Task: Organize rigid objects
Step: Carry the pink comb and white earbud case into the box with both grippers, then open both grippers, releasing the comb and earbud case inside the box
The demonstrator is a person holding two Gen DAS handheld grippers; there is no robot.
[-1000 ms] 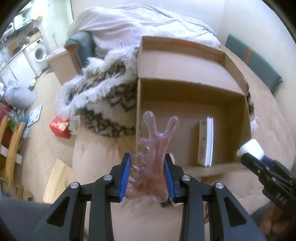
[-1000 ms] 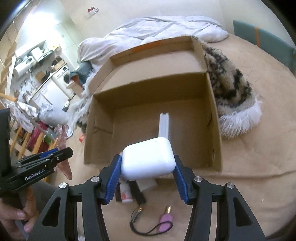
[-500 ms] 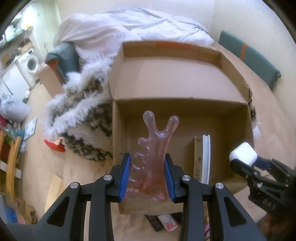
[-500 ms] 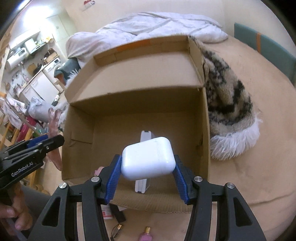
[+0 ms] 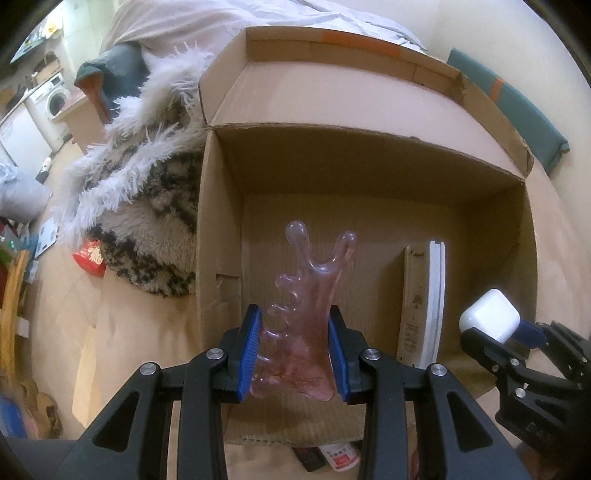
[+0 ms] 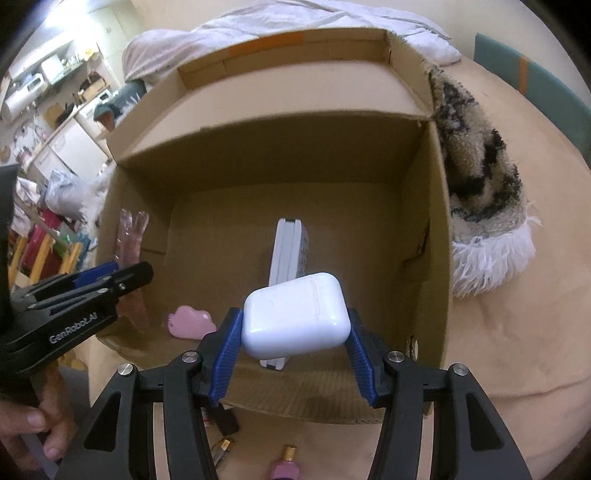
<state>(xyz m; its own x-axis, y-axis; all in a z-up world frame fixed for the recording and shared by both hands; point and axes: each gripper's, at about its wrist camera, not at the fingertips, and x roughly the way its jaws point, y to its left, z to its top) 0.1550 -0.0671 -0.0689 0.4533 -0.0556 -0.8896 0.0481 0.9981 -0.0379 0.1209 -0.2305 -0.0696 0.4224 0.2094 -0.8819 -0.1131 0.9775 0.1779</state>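
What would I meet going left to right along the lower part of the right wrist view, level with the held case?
left gripper → pink cloud-shaped piece on the box floor → white earbud case → right wall of the cardboard box → fluffy patterned throw

Setting: a bed with a tan sheet [image 6: 517, 332], a rumpled white duvet [image 5: 258, 14] at its far end, and a shaggy black-and-cream fur throw [image 5: 147, 206]. Cream plain wall [image 5: 498, 33] behind. Teal cushion with orange stripe [image 5: 517, 110] against it. A white front-loading washing machine [image 5: 53, 103] stands at far left
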